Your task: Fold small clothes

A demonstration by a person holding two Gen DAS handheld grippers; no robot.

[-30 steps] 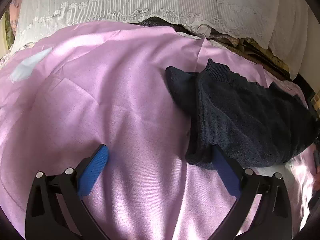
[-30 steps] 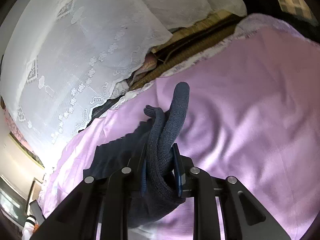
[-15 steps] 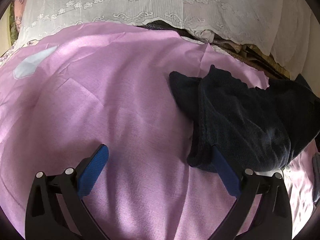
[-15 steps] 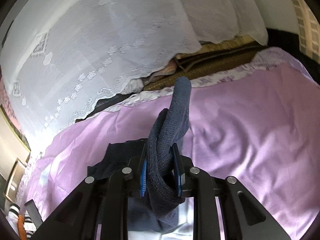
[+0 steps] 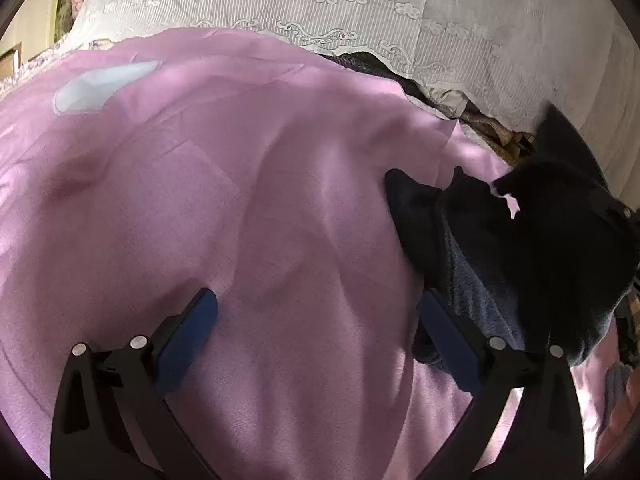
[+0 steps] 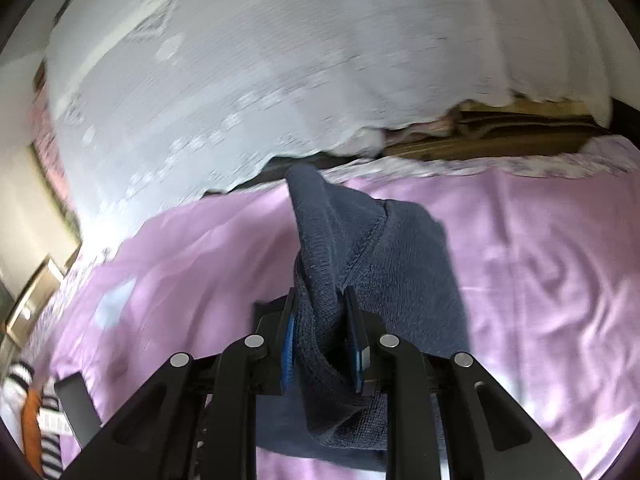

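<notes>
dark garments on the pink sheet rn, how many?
1 that I can tell: the navy knit garment on the pink sheet, one edge clamped in the right gripper. Its folds may hide another.

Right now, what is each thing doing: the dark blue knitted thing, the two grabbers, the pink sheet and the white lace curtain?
Dark blue knitted garment: bunched, one part lifted, the rest lying on the sheet.
Right gripper: jaws shut on the garment.
Left gripper: jaws open, holding nothing.
Pink satin sheet: spread out, lightly wrinkled.
White lace curtain: hanging behind the bed.
</notes>
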